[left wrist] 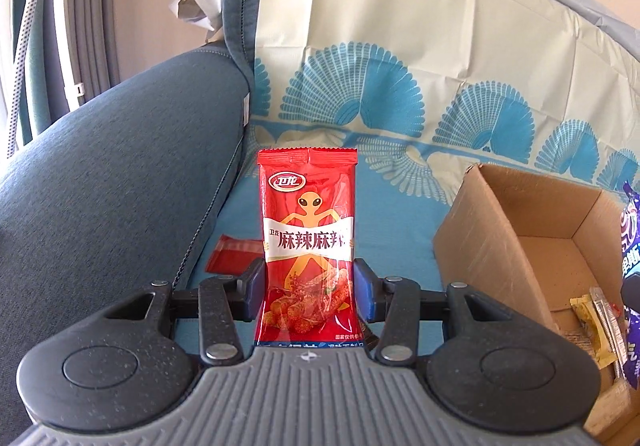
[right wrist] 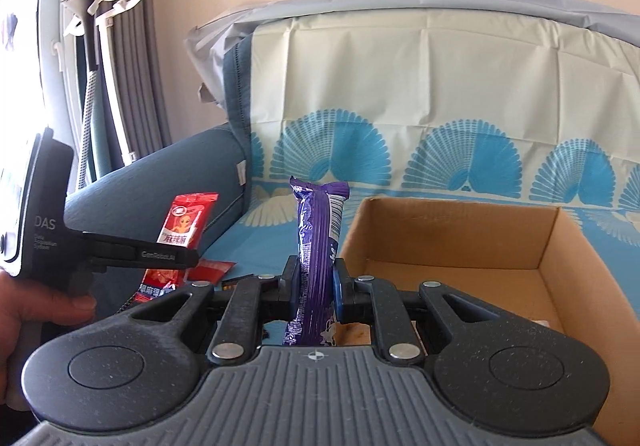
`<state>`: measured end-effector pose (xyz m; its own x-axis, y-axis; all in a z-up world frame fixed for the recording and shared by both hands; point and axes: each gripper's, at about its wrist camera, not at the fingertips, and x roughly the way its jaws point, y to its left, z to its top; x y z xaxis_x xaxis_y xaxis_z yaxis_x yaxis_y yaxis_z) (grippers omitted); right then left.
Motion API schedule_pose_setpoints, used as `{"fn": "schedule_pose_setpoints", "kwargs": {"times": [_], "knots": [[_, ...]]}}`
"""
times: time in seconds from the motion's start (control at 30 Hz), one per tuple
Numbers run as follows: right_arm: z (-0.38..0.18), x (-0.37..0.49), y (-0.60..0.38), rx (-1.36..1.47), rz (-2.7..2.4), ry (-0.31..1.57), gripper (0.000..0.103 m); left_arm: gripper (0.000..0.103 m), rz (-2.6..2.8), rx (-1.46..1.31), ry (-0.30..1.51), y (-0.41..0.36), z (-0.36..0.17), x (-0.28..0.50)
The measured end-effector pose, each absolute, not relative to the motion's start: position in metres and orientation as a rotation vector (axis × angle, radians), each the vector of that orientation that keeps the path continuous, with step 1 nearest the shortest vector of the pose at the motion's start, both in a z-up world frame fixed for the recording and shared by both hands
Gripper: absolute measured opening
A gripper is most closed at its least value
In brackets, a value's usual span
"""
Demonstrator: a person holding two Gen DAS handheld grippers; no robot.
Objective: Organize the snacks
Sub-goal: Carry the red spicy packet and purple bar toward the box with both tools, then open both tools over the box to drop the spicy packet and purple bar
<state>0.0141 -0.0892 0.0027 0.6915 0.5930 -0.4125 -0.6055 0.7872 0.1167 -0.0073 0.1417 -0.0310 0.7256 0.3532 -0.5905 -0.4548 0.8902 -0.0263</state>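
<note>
My left gripper [left wrist: 309, 286] is shut on a red spicy-strip snack packet [left wrist: 308, 230] and holds it upright above the blue cloth, left of the cardboard box [left wrist: 472, 246]. My right gripper [right wrist: 316, 286] is shut on a purple snack bar [right wrist: 316, 246], upright at the box's [right wrist: 568, 246] near left corner. The left gripper [right wrist: 132, 258] and its red packet [right wrist: 180, 230] show in the right wrist view. The purple bar shows at the right edge of the left wrist view [left wrist: 631, 230].
Another red packet [left wrist: 232, 252] lies on the blue patterned cloth [left wrist: 400, 213] beside the sofa armrest [left wrist: 100, 185]. Yellow wrapped snacks [left wrist: 596, 322] lie inside the box. The sofa back [right wrist: 440, 65] rises behind. Curtains and a stand [right wrist: 92, 45] are at far left.
</note>
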Motion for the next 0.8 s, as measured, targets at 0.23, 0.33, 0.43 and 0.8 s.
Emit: {"fn": "schedule_pose_setpoints", "kwargs": {"times": [0.23, 0.33, 0.43, 0.8], "knots": [[0.003, 0.026, -0.112, 0.014, 0.616, 0.461, 0.016, 0.05, 0.421, -0.157, 0.555, 0.122, -0.024, 0.003], [0.002, 0.03, -0.121, 0.028, 0.594, 0.464, 0.016, 0.05, 0.399, -0.142, 0.523, 0.11, -0.018, 0.006], [0.001, 0.034, -0.129, 0.039, 0.573, 0.466, 0.016, 0.05, 0.374, -0.127, 0.488, 0.096, -0.011, 0.009], [-0.001, 0.046, -0.161, 0.083, 0.472, 0.476, 0.016, 0.05, 0.268, -0.092, 0.405, 0.052, -0.003, 0.021]]}}
